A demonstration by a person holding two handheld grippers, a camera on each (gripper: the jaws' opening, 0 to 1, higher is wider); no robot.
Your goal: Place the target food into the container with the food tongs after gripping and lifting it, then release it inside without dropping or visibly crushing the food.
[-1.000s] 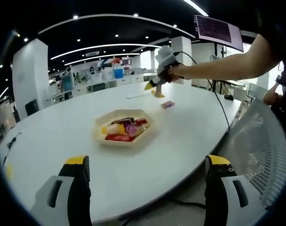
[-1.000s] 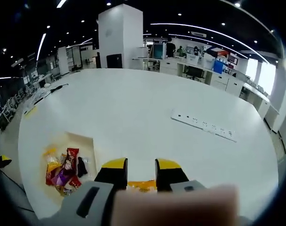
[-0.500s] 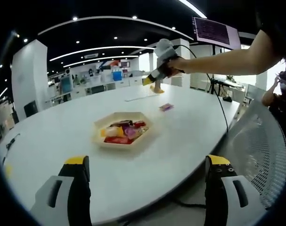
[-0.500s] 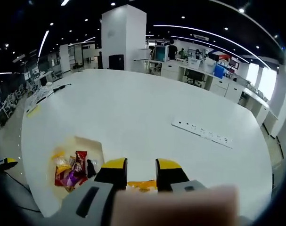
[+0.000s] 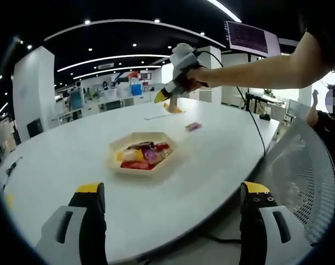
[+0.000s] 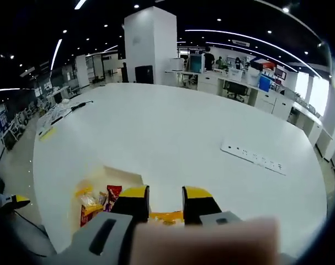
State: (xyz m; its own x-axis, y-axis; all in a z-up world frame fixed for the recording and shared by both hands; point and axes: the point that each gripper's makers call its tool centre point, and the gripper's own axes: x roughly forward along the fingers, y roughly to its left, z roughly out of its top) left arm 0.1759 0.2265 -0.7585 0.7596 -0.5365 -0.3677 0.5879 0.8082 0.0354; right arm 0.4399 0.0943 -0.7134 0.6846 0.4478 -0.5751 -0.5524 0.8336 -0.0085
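Observation:
A pale hexagonal tray (image 5: 115,162) of coloured snack packets sits mid-table in the left gripper view. My left gripper (image 5: 170,193) stands open at the table's near edge, its jaws far apart with nothing between them. Beyond the tray, a person's arm holds my right gripper (image 5: 166,95) above the table, with an orange snack (image 5: 173,108) hanging from it. In the right gripper view the right gripper (image 6: 165,194) is shut on that orange snack (image 6: 166,217), and the tray (image 6: 118,175) lies just left of its jaws, partly hidden by them.
A small purple packet (image 5: 192,126) lies loose on the white table (image 5: 57,160) past the tray. A white power strip (image 6: 253,157) lies on the far side. A mesh chair back (image 5: 305,176) stands at the right, and a black cable (image 5: 256,124) trails off the table's edge.
The right gripper has lifted the orange snack off the table and carried it left, toward the tray. In the right gripper view the tray has drawn in beside the jaws. The left gripper has stayed still.

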